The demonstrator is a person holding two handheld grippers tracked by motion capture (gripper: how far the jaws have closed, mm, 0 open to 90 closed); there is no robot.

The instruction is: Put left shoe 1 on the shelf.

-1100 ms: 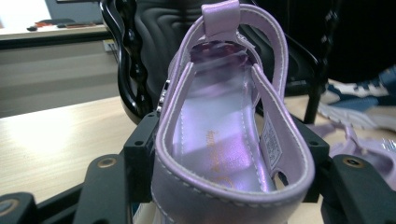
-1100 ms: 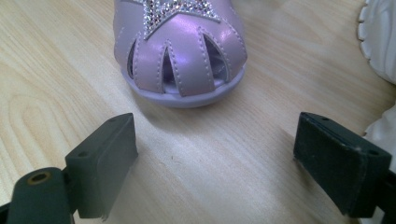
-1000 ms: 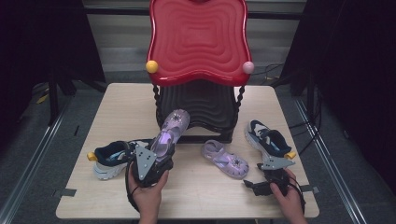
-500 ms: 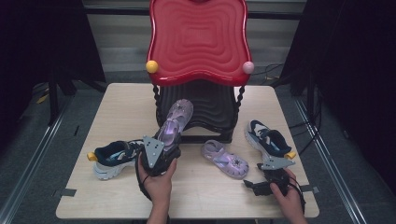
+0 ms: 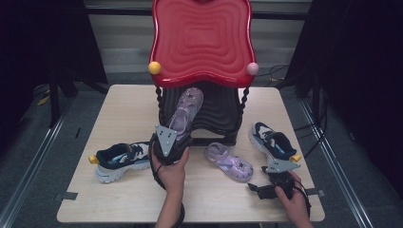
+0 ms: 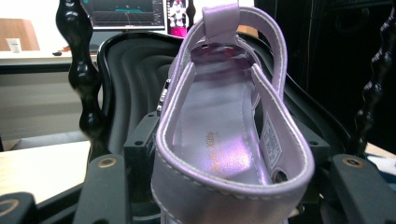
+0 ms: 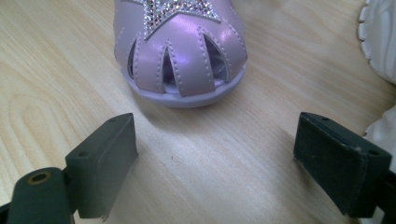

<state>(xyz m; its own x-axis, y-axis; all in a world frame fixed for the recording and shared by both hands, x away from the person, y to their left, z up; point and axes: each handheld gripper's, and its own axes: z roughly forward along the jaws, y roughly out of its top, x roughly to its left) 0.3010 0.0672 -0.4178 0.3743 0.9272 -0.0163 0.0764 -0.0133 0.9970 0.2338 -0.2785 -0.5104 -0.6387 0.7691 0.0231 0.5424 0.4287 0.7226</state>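
Note:
My left gripper (image 5: 172, 138) is shut on the heel of a lilac sandal (image 5: 186, 111) and holds it off the table, toe toward the black lower shelf (image 5: 216, 111) of the shoe stand. In the left gripper view the sandal (image 6: 224, 140) sits between the jaws, heel nearest, with the black shelf (image 6: 135, 79) just behind it. The matching sandal (image 5: 229, 162) lies on the table to the right. My right gripper (image 5: 256, 187) rests low on the table and stands open, nothing between its fingers. That sandal's toe (image 7: 184, 51) lies just ahead of the right gripper (image 7: 215, 163).
The stand has a red wavy top (image 5: 202, 40) on twisted black posts. A navy and white sneaker (image 5: 119, 160) lies at the table's left, another (image 5: 272, 140) at the right, its white sole (image 7: 380, 37) beside my right jaw. Bare tabletop (image 5: 119, 109) lies left of the stand.
My left gripper has carried the lilac sandal to the right and away from me, slightly higher, so its toe now reaches the black shelf. The right gripper has kept still.

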